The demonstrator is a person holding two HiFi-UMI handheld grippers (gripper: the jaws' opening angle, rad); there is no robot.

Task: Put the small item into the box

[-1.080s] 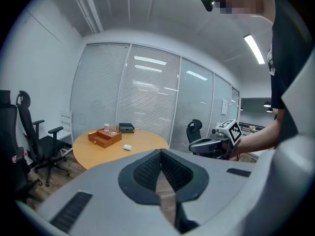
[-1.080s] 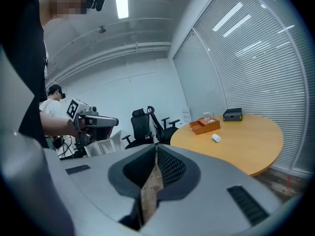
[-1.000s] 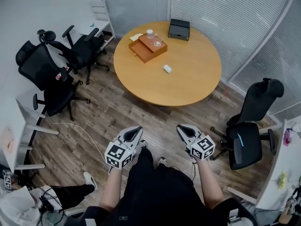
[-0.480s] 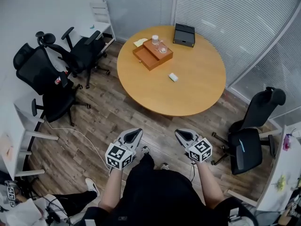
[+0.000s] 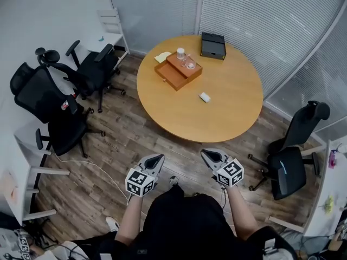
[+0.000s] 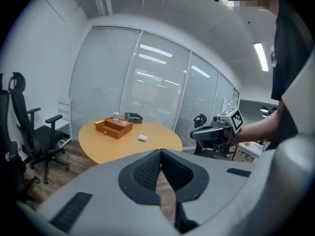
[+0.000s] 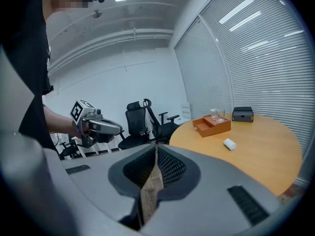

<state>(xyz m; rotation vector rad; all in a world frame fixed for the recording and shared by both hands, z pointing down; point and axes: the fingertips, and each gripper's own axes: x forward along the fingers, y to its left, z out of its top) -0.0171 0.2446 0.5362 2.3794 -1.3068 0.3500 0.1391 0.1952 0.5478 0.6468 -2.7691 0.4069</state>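
Compared with one second ago, the round light-wood bench (image 5: 227, 118) stands nearer. The strip of wooden floor (image 5: 124, 140) between its edge and the fingertips is now narrower. The fingers of the left gripper (image 5: 158, 158) and of the right gripper (image 5: 206, 153) are pressed together as before, and they hold nothing.

The small white item (image 5: 205, 97) has not moved on the bench. It lies straight ahead of the right fingers, well apart from them.

On the bench I count:
- one such item
- one orange-brown wooden box with an open drawer (image 5: 178, 70), far ahead of the left fingers
- two clear glasses (image 5: 180, 53) on top of it
- one black box (image 5: 213, 45), the farthest from the fingers
- one yellow paper note (image 5: 162, 57)

Three black office chairs (image 5: 92, 72) stand around, two left of the fingers and one right.
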